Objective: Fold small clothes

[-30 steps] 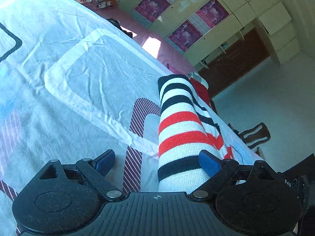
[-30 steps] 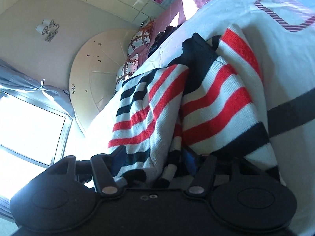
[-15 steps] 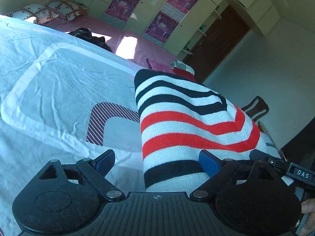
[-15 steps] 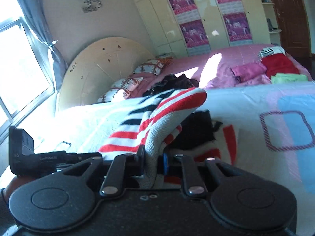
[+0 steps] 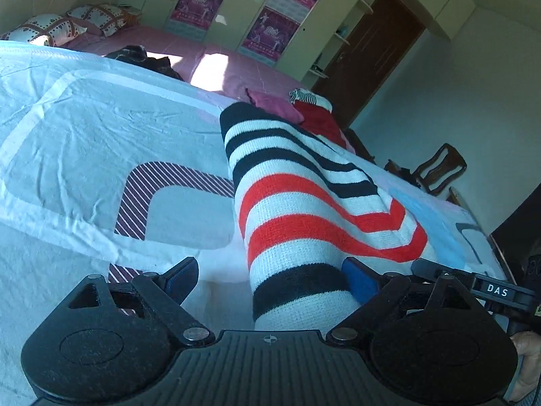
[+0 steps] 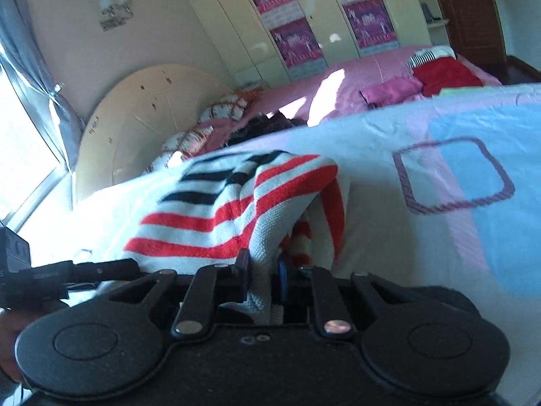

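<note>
Two grippers on one striped knit sweater [image 5: 304,223]: my right gripper [image 6: 263,275] clamped its edge, left gripper [image 5: 270,275] spread wide, cloth between fingers, ungripped. Sweater lay draped on bedsheet [image 5: 84,142]. Judged soft, light, floppy; best pinched at hem.

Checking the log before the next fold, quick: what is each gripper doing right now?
Left gripper: open, fingers either side of the striped sweater, not clamping it.
Right gripper: closed on the striped sweater's edge.
</note>
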Action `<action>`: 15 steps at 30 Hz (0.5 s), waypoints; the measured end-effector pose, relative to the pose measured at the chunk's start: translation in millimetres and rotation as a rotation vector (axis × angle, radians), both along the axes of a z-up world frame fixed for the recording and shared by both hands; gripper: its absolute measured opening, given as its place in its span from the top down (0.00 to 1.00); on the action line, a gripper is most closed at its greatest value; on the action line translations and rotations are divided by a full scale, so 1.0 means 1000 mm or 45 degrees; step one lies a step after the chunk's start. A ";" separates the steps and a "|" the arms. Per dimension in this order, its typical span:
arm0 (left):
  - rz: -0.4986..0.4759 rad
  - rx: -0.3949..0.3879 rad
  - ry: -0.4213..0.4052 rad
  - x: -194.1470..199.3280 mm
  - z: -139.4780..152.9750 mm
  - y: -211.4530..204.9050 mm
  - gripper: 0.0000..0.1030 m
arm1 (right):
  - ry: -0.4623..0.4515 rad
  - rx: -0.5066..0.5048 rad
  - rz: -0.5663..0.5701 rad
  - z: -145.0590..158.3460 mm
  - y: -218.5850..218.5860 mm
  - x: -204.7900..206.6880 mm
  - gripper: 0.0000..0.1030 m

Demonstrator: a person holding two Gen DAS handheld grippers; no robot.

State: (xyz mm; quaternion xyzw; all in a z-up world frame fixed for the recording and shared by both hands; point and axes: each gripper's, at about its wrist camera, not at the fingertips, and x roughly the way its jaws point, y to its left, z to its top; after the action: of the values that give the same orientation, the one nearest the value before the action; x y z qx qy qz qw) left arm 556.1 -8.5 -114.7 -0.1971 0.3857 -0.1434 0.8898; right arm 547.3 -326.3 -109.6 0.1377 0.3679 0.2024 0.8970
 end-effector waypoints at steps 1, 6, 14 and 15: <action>-0.012 0.002 0.006 0.003 -0.005 -0.004 0.11 | 0.024 0.005 -0.006 -0.010 -0.001 0.003 0.84; 0.006 -0.009 -0.010 -0.003 -0.003 -0.001 0.11 | 0.070 0.128 -0.048 -0.008 -0.010 0.001 0.79; 0.015 -0.087 -0.040 -0.054 -0.003 0.026 0.12 | 0.158 0.189 -0.006 -0.003 -0.021 -0.026 0.68; 0.015 -0.085 -0.012 -0.055 -0.009 0.025 0.12 | 0.136 0.148 -0.005 -0.005 -0.019 -0.028 0.75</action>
State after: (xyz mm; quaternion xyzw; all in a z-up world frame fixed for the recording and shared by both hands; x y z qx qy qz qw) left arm 501.5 16.5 -123.7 -0.2282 0.3752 -0.1520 0.8855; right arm 519.6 -345.3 -114.1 0.2008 0.4028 0.2139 0.8670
